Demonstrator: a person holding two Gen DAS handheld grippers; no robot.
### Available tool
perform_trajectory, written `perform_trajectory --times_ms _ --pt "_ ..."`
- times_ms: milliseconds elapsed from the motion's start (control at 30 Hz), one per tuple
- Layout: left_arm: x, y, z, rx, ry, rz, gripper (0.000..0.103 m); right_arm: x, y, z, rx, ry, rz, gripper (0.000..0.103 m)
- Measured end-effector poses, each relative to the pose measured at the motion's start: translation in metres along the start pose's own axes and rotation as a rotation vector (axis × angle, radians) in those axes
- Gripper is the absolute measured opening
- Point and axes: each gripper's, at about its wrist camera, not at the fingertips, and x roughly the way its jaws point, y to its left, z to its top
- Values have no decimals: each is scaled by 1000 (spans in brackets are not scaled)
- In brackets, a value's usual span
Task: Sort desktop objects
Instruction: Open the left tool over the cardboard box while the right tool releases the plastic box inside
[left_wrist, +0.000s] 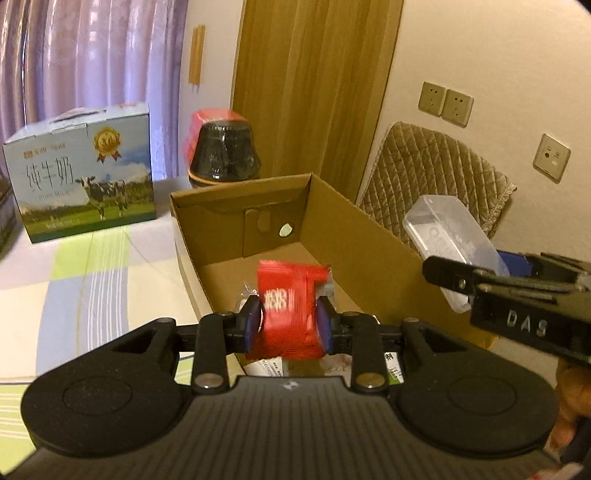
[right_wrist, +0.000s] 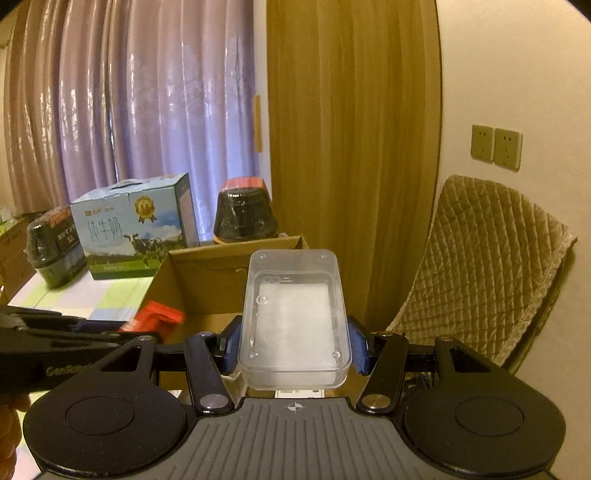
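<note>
Left gripper (left_wrist: 289, 325) is clenched on a red packet (left_wrist: 291, 314), white print on it too blurred to read, held above the open cardboard box (left_wrist: 354, 229). At three o'clock in the left wrist view the right gripper (left_wrist: 458, 275) comes in, "DAS" on its body, squeezing a clear plastic case (left_wrist: 443, 229) from both sides. Right wrist view: the case (right_wrist: 293, 317) sits clamped between blue pads (right_wrist: 360, 350), over the box (right_wrist: 207, 277). At ten o'clock stands a milk carton (left_wrist: 85, 166) marked "纯牛奶" and "PURE MILK", cow printed below. Black tub (left_wrist: 223, 151) at twelve.
</note>
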Motion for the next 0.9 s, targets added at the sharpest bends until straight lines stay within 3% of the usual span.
perform_trajectory --times_ms 300,600,733,900 --pt "-5 1 5 18 -17 4 30 7 1 -1 7 14 7 53" --pt "-39 31 -9 -73 -43 55 38 20 -3 8 52 45 37 53" --pt "-55 39 -16 -104 -55 65 50 24 -4 14 60 37 47 60" --pt "-77 42 -28 -131 -57 69 61 -2 -12 16 119 11 43 66"
